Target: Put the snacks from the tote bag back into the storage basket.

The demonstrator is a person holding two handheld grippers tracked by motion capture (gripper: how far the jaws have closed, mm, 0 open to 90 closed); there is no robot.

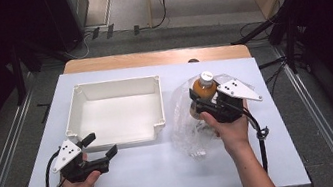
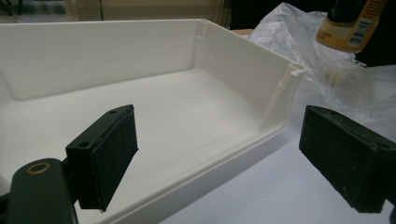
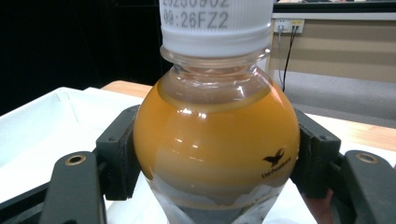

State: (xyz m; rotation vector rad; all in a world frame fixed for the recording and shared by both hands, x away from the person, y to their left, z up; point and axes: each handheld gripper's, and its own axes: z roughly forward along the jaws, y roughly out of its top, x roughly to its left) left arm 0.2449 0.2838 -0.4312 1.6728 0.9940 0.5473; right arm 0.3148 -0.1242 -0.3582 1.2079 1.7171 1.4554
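Note:
A bottle of orange drink with a white cap is upright over a crumpled clear plastic bag. My right gripper is shut on the bottle, its pads pressing both sides of the round shoulder. My left gripper stands open near the front edge of the white tray, with nothing between its pads. The tray has nothing in it. In the left gripper view the bottle's label and the bag appear beyond the tray's corner.
The white tabletop lies on a wooden table. Metal rails run along both sides on the floor. Cables and dark stands are behind the table.

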